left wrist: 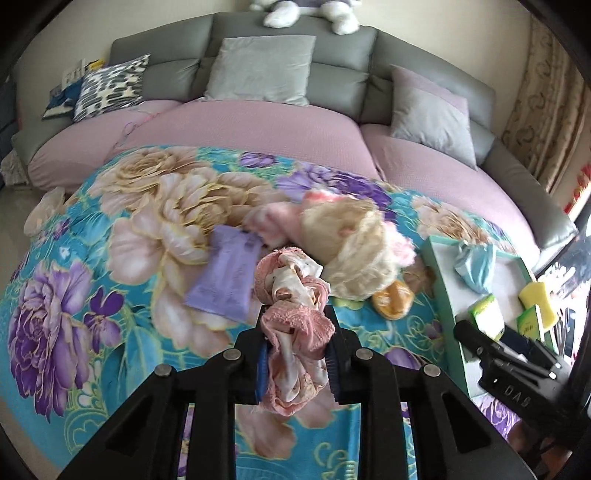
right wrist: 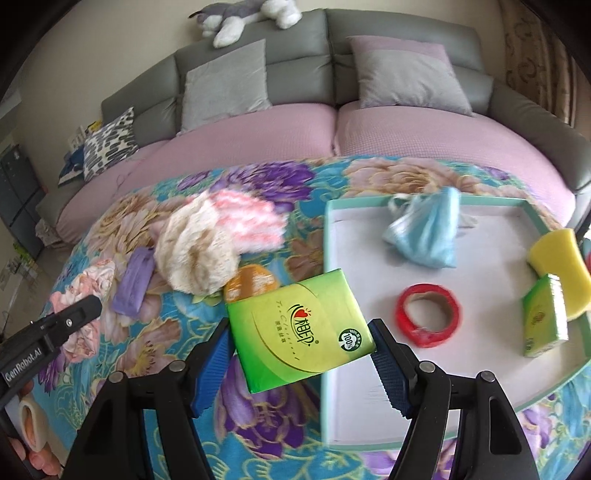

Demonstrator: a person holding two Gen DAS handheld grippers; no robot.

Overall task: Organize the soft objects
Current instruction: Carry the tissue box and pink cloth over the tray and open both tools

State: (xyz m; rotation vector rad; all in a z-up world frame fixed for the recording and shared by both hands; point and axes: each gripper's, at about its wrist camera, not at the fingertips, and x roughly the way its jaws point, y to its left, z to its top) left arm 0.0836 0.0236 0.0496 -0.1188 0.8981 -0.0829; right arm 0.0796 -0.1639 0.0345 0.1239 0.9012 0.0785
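Observation:
My left gripper (left wrist: 297, 321) is shut on a bunched pink lace and cream cloth (left wrist: 291, 288), which hangs above the floral blanket (left wrist: 92, 258). A green tissue pack (right wrist: 288, 306) sits tilted between the blue pads of my right gripper (right wrist: 300, 332), at the left rim of a white tray with a teal edge (right wrist: 327, 258). On the blanket lie a cream and pink plush toy (left wrist: 354, 247), a purple pack (left wrist: 225, 277) and an orange packet (left wrist: 393, 301). In the tray lie a blue bag (right wrist: 424, 232), a red tape roll (right wrist: 430, 314), a yellow sponge (right wrist: 557, 254) and a second green pack (right wrist: 545, 317).
The blanket covers a pink sofa seat (left wrist: 258, 125) with a grey back. Grey cushions (left wrist: 258, 70) and a patterned cushion (left wrist: 110, 86) lean on the back. A grey and white plush animal (right wrist: 243, 14) lies on top of the backrest. A curtain (left wrist: 543, 99) hangs at the right.

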